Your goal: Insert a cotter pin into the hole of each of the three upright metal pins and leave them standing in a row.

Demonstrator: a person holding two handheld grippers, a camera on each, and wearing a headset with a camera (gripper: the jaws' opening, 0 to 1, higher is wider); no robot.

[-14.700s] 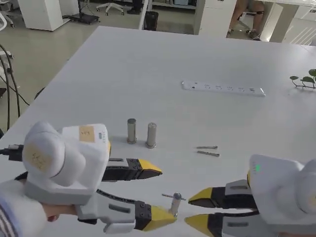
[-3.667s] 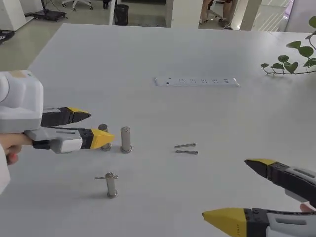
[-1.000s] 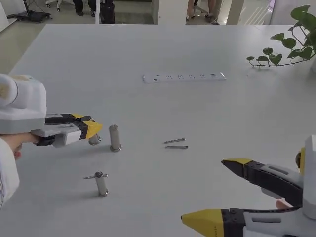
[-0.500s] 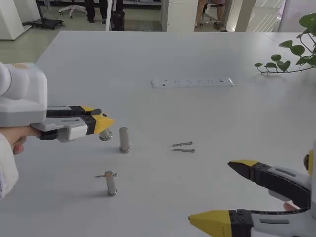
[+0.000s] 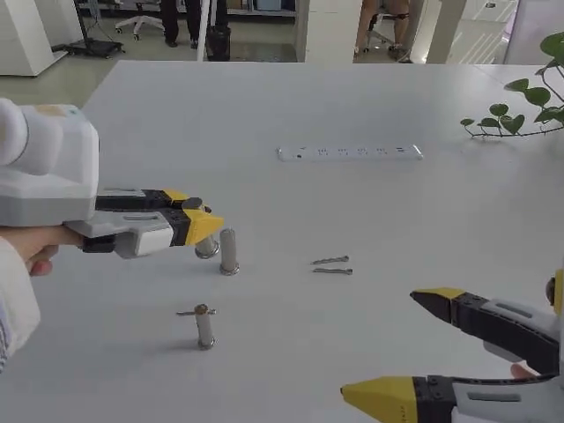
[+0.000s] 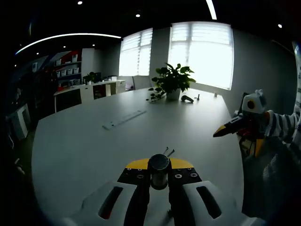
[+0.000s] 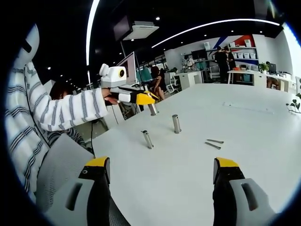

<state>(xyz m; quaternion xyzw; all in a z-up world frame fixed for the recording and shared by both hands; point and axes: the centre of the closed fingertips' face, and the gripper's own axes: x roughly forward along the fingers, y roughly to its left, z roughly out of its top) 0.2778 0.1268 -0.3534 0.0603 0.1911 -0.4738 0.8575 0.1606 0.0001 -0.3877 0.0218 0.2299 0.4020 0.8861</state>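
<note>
1. The left tool (image 5: 210, 227) is clamped tight on one metal pin (image 6: 159, 170). It grips the pin around the middle, so the top pokes out above the jaws and the foot sticks out below. I honestly can't tell if the foot is touching the desk (image 5: 370, 211) or not.
2. The second pin (image 5: 229, 252) stands upright on the desk just beside the left tool's yellow tips, on their right side. Its hole has nothing in it.
3. The third pin (image 5: 204, 328) stands on its own, closer to the person than the left tool. A cotter pin (image 5: 189, 312) goes through the hole near its top and sticks out sideways.
4. Two loose cotter pins (image 5: 331, 270) lie flat side by side. They're well off to the right of the left tool and out ahead of the right tool's tips.
5. The right tool (image 5: 401, 345) is spread wide open with nothing in it, over the near part of the desk and well apart from all three pins.
6. A power strip (image 5: 351, 152) lies far beyond both tools.
</note>
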